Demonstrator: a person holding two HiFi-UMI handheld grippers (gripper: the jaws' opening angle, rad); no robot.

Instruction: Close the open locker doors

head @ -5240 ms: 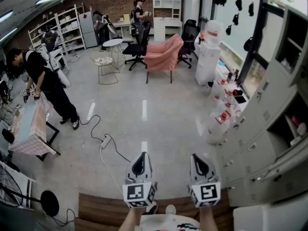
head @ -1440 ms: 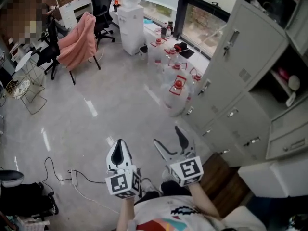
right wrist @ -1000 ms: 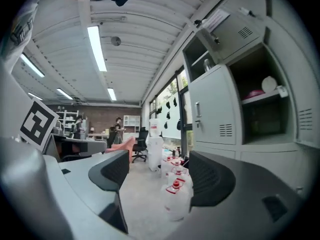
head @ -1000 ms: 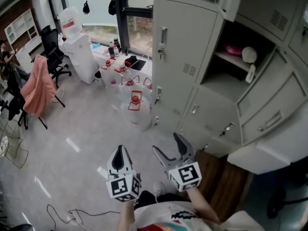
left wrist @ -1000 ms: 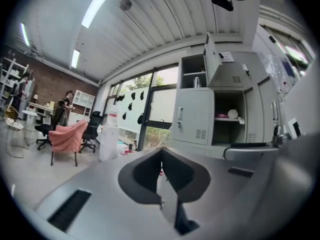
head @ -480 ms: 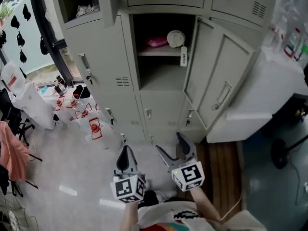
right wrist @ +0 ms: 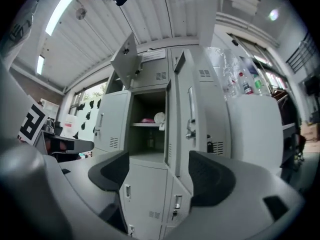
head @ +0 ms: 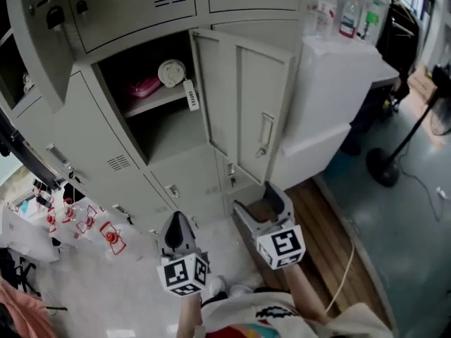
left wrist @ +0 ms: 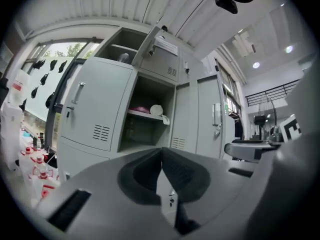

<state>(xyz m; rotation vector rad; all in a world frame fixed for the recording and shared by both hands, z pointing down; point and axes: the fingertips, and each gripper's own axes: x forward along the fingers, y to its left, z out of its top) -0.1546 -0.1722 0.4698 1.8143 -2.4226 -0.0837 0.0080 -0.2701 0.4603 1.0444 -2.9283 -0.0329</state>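
View has swung off the open room onto the lockers. One open door (head: 246, 111) now sits at frame centre, swung out right of its compartment (head: 151, 111); a second door (head: 35, 34), upper left, is also open. Likely still the approach, nothing closed.

Left gripper (head: 177, 224): jaws together, empty. Right gripper (head: 262, 201): jaws wide apart, empty, short of the door.

Pale floor (head: 106, 287) lower left, wood strip (head: 331, 231) lower right, white cabinet (head: 331, 83) upper right.

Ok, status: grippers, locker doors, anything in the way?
Left gripper shut, empty; right gripper open, empty. Middle locker door wide open; upper door open too. Nothing between grippers and doors.
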